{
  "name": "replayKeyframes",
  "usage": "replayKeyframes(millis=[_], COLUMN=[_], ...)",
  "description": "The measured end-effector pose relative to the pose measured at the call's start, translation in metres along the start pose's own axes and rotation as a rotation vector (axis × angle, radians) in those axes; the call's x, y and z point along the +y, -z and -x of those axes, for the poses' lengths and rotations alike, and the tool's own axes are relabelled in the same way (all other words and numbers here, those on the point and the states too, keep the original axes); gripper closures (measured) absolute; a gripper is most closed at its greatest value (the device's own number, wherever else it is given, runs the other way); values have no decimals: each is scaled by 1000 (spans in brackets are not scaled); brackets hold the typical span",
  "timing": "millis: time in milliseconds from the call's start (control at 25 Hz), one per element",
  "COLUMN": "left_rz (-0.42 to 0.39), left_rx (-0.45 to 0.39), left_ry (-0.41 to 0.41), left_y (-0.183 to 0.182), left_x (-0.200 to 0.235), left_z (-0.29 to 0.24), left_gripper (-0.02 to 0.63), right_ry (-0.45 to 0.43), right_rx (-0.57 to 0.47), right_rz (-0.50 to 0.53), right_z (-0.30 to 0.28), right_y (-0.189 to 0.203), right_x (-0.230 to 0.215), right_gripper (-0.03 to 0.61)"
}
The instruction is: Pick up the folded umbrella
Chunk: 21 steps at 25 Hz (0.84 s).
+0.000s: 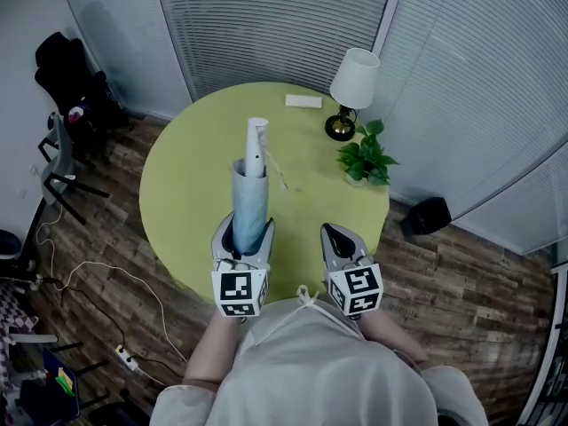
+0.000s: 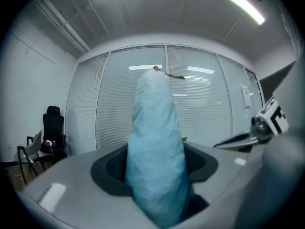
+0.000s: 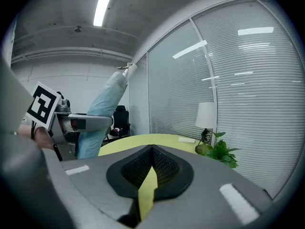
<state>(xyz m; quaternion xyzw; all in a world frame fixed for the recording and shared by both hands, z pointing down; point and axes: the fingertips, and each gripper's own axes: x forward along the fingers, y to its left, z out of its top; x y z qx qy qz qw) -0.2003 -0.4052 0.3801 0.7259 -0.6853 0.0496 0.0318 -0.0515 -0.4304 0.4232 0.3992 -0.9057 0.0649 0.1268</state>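
Observation:
The folded umbrella is light blue with a white handle end, and my left gripper is shut on its lower part. It is held clear above the round yellow-green table and sticks out away from me. In the left gripper view the umbrella fills the space between the jaws of the left gripper, and a thin strap hangs at its far tip. My right gripper hovers beside it over the table's near edge, shut and holding nothing. The right gripper view shows its jaws closed to a thin slit, with the umbrella at the left.
At the table's far right stand a white-shaded lamp, a small potted plant and a flat white box. A black chair stands at the left by the wall. On the floor are a black bin and cables.

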Motion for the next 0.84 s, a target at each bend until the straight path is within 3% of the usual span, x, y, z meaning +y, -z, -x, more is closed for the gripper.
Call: replayKeyframes(millis=[840], left_rz=[-28], left_rx=[3], left_ry=[18], left_y=[8], left_x=[-6], left_z=[18], left_gripper=[324], right_ry=[-9], right_rx=[19], right_rz=[4], right_z=[9], right_y=[7], right_x=[13], right_gripper=[580])
